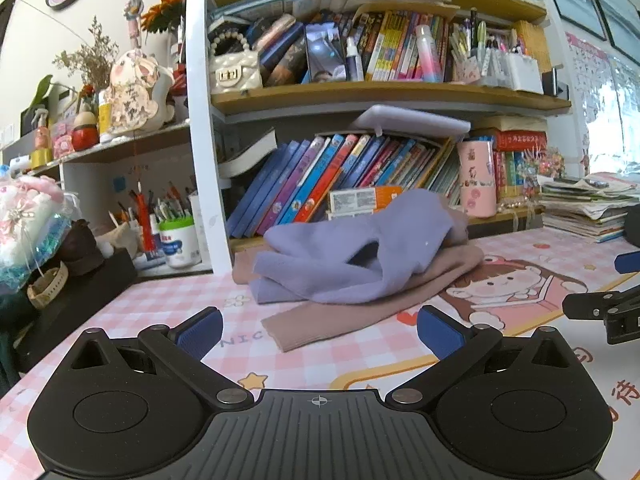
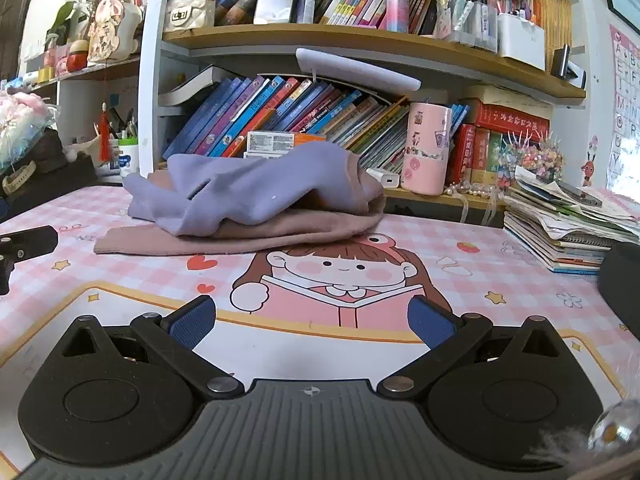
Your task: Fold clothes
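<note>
The left gripper hovers low over the pink checked tabletop, jaws spread wide and empty. At its 12 o'clock a crumpled lilac garment lies atop a dusty-pink garment, before the bookshelf. The right gripper, jaws likewise released, has the pile at 11 o'clock.

Bright, even daylight throughout — strongest right of the bookshelf, where the window blows out to near white. Soft, short shadows beneath the shelf boards and under the clothes pile in front of the bookshelf. Heavy fisheye bending — shelf boards bowed, corners vignetted black. Sharp at centre, smeared toward the rims; blurred, glinting blob low and right of the bookshelf in the right wrist view.
</note>
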